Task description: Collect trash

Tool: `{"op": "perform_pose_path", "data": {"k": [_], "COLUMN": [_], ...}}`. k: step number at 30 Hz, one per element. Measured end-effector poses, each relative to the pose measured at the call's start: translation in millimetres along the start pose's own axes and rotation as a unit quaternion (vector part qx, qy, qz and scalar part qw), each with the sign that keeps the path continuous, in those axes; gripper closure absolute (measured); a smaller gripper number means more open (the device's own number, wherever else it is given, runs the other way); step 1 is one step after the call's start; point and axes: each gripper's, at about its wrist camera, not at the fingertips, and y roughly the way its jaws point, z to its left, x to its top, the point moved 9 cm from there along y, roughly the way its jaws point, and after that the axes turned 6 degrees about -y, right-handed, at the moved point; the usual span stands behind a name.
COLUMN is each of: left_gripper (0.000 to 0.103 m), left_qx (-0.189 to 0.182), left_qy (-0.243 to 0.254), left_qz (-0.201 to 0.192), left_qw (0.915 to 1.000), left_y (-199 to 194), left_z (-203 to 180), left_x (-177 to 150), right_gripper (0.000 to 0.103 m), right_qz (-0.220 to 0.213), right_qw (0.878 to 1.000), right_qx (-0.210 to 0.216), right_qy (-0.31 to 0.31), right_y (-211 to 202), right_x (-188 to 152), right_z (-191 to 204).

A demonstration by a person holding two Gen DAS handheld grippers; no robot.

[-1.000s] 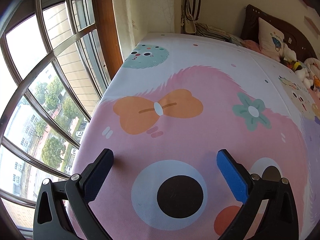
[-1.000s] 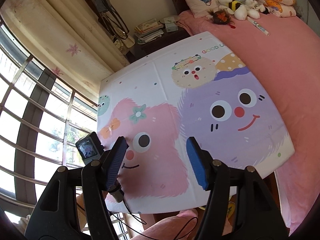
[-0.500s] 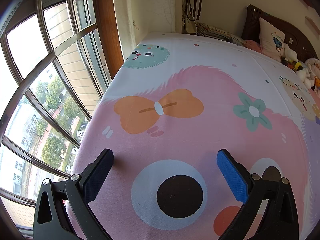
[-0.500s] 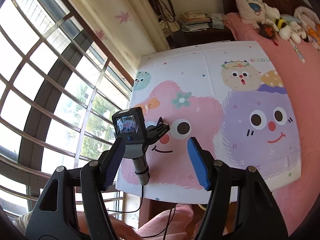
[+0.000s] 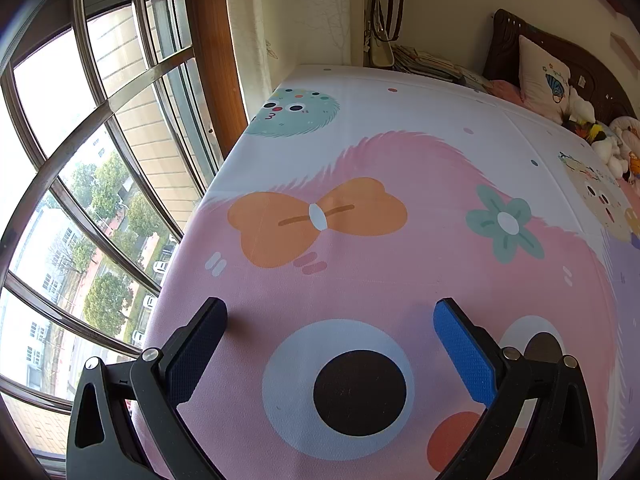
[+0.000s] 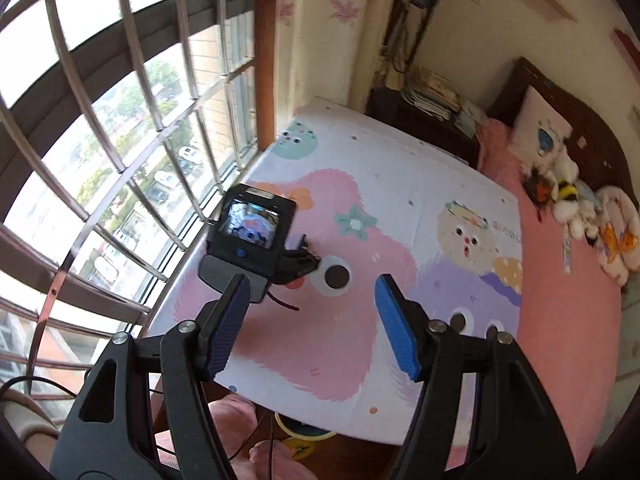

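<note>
No piece of trash shows in either view. A table under a cartoon-print cloth (image 5: 360, 152) fills the left wrist view. My left gripper (image 5: 330, 312) hovers low over the big printed eye, open, with nothing between its blue pads. In the right wrist view my right gripper (image 6: 312, 286) is higher up and looks down on the same cloth (image 6: 400, 184). It stands open and holds nothing. The left gripper (image 6: 302, 254), with its camera block behind it, sits beyond the right gripper's left finger, near the window side of the table.
A barred window (image 6: 120, 120) runs along the left. A pink bed (image 6: 560, 300) with a pillow and stuffed toys lies to the right, and a dark nightstand (image 6: 424, 120) with stacked papers stands behind. A round yellow-rimmed container (image 6: 304, 434) sits on the floor under the table's near edge.
The right wrist view has rolled and swung toward the window, so the left gripper's camera block now sits larger and more central. The left gripper has stayed put.
</note>
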Motion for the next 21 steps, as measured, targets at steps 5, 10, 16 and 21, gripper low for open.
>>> {"op": "perform_pose_path", "data": {"k": [5, 10, 16, 21], "left_gripper": [0.001, 0.001, 0.001, 0.001], "left_qx": [0.0, 0.0, 0.0, 0.0], "left_qy": [0.0, 0.0, 0.0, 0.0], "left_qz": [0.0, 0.0, 0.0, 0.0], "left_qw": [1.0, 1.0, 1.0, 1.0], "left_y": [0, -1, 1, 0], "left_z": [0, 0, 0, 0], "left_x": [0, 0, 0, 0], "right_gripper": [0.041, 0.041, 0.041, 0.041], "right_qz": [-0.041, -0.041, -0.028, -0.032], "right_qw": [0.988, 0.971, 0.977, 0.979], "right_qx": [0.132, 0.218, 0.206, 0.195], "right_qy": [-0.063, -0.084, -0.056, -0.049], "right_y": [22, 34, 27, 17], "right_x": [39, 56, 53, 56], "right_z": [44, 63, 43, 37]}}
